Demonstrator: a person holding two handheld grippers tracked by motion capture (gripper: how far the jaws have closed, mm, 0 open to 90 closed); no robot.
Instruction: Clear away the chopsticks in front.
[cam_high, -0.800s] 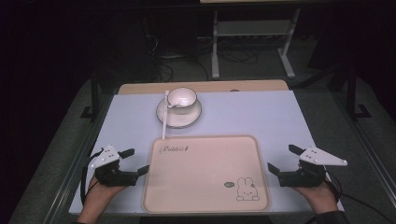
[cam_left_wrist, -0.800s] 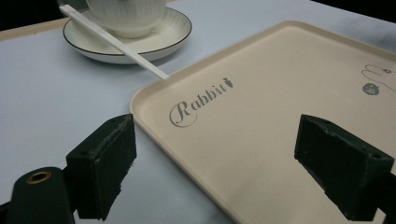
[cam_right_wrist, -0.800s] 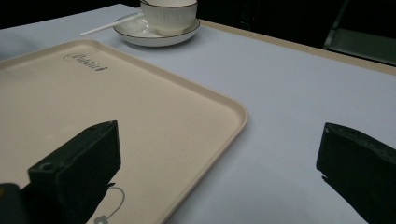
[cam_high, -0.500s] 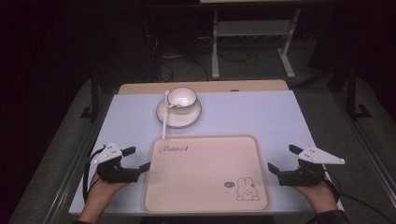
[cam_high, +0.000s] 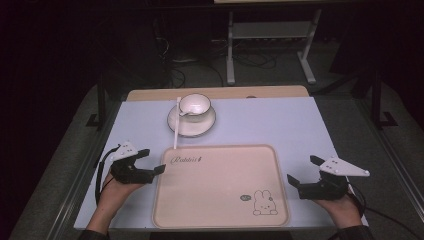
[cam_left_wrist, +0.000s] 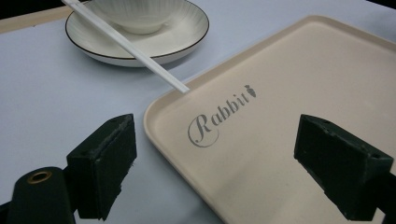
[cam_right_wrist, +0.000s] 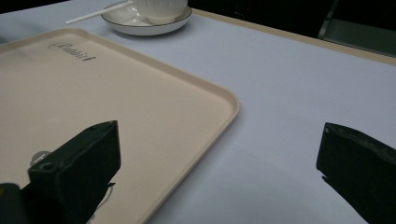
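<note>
From the high view I judge the work barely begun: the tray (cam_high: 220, 187) lies flat on the table (cam_high: 280, 122) between my left gripper (cam_high: 152, 162) and right gripper (cam_high: 300, 170), both with jaws apart and empty. In the left gripper view the tray's rim sits between the jaws, untouched, with the chopstick (cam_left_wrist: 126, 44) tip just at that rim and the saucer (cam_left_wrist: 187, 32) behind. The right gripper view shows the jaws straddling the tray's near corner, with nothing in the way.

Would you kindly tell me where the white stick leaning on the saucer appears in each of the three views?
High view: the white stick runs from the saucer down to the tray's far left corner.
Left gripper view: top left, slanting down to the tray rim above the "Rabbit" lettering.
Right gripper view: top left, jutting left from the saucer.
Shared landmark: the "Rabbit" lettering.
</note>
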